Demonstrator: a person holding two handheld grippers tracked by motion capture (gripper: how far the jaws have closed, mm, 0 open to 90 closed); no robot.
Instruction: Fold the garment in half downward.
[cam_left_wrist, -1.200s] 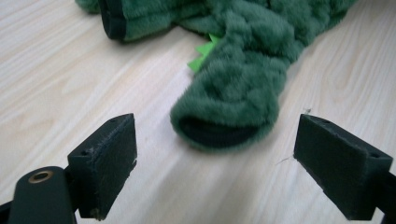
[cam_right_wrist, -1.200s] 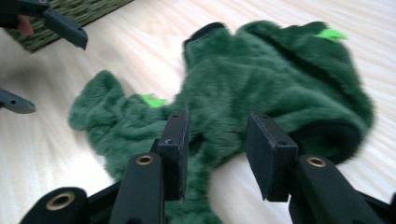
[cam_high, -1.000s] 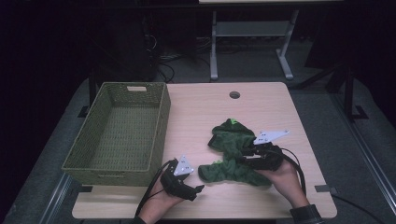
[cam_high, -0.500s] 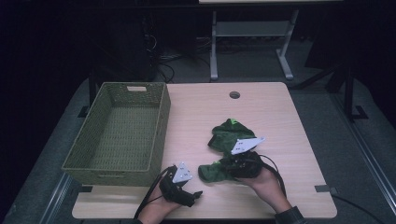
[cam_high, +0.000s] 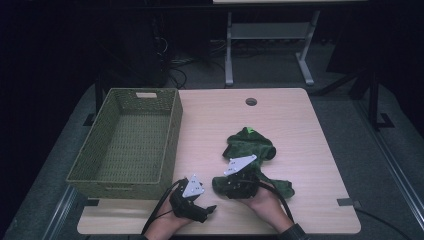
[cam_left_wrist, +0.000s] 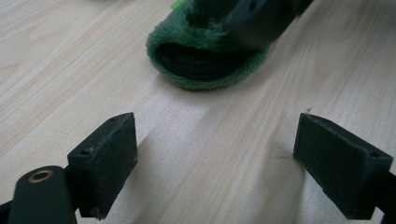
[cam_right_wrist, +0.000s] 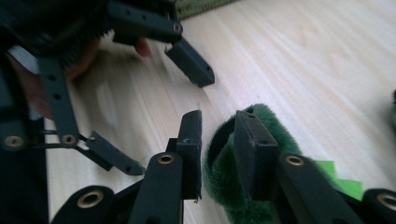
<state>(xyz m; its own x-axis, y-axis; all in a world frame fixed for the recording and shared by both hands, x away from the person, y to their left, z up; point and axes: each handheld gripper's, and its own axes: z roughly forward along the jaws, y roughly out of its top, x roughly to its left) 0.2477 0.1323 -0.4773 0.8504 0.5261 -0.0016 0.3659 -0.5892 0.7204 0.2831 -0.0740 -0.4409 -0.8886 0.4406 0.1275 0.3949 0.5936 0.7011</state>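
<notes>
Since a second ago my right tool (cam_high: 239, 184) has slid left and toward the near edge, dragging the green fleece garment (cam_high: 252, 150) with it, and its jaws have been closing. They now pinch the rim of a fuzzy cuff (cam_right_wrist: 224, 154). My left tool (cam_high: 200, 210) has barely moved; it rests near the front edge of the surface (cam_high: 300, 115), jaws wide apart and holding nothing, facing that cuff opening (cam_left_wrist: 205, 60). The garment lies crumpled right of centre, well apart from the woven basket (cam_high: 125, 140) at the left. I judge I'm spreading the garment out; next my left tool should reach in and take the cuff's other side.
</notes>
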